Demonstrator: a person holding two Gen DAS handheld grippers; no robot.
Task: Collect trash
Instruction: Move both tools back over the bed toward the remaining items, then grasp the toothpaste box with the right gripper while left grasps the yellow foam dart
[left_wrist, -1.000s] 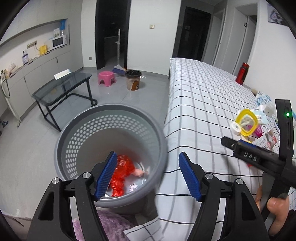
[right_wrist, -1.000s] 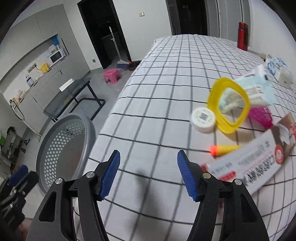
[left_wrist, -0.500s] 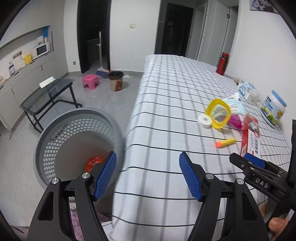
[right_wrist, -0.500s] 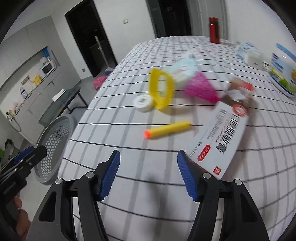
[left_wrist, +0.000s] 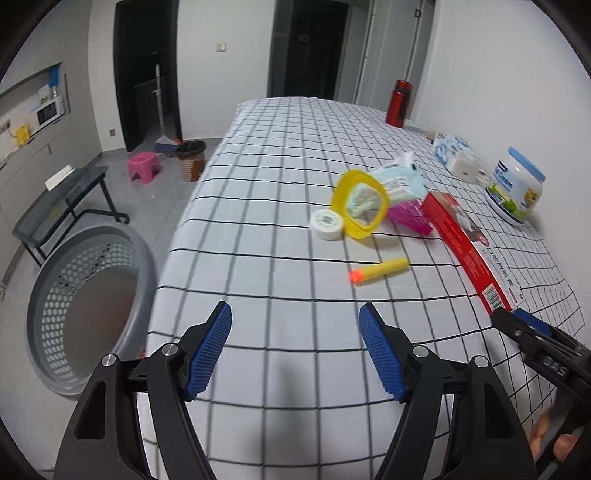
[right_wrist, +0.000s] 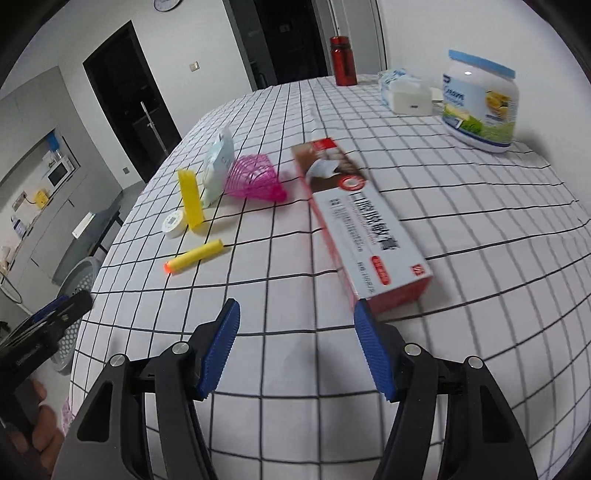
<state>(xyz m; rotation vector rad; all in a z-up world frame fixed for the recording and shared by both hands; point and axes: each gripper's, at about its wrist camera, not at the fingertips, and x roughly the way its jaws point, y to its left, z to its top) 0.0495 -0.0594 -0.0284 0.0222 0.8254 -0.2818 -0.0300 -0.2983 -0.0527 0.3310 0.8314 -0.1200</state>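
Count of items on the checked table and beside it

On the checked cloth: one yellow foam dart (left_wrist: 380, 271), one small white round tin (left_wrist: 326, 224), one yellow-framed mirror (left_wrist: 360, 208), one pale blue wipes pack (left_wrist: 399, 180), one pink mesh shuttlecock-like piece (right_wrist: 255, 178), one long red-and-white box (right_wrist: 360, 221), one white tub with a blue lid (right_wrist: 480, 101), one blue-patterned tissue pack (left_wrist: 452, 147), one small white box (right_wrist: 410, 99), one red bottle (left_wrist: 399, 103). On the floor: one grey perforated basket (left_wrist: 48, 295), one brown bin (left_wrist: 191, 160), one pink stool (left_wrist: 142, 168).

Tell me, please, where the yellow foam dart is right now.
The yellow foam dart lies on the checked cloth, between the white round tin and the long red box.
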